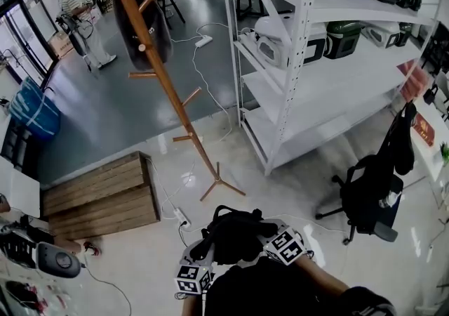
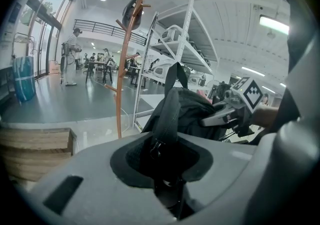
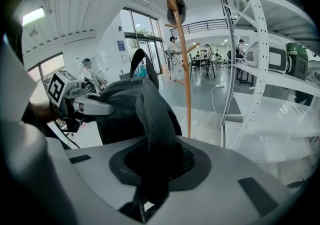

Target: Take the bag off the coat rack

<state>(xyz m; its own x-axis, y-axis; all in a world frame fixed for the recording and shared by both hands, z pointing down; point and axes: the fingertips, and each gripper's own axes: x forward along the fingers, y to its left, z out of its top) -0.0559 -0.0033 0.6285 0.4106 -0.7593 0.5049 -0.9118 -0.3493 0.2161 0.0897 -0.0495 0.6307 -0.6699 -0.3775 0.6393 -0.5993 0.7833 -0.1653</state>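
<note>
The black bag (image 1: 235,234) hangs between my two grippers low in the head view, well away from the wooden coat rack (image 1: 165,69). My left gripper (image 1: 205,255) is shut on one of the bag's padded straps (image 2: 169,114), which runs down into its jaws. My right gripper (image 1: 270,236) is shut on another strap (image 3: 152,134). In the left gripper view the right gripper (image 2: 232,111) presses into the bag from the right. In the right gripper view the left gripper (image 3: 80,103) shows at the bag's left. A dark item (image 1: 144,20) still hangs high on the rack.
White metal shelving (image 1: 302,62) with appliances stands right of the rack. A black office chair (image 1: 372,192) with a jacket is at the right. A wooden platform (image 1: 102,195) and a power strip (image 1: 182,220) lie at the left. A person (image 1: 77,16) stands far back.
</note>
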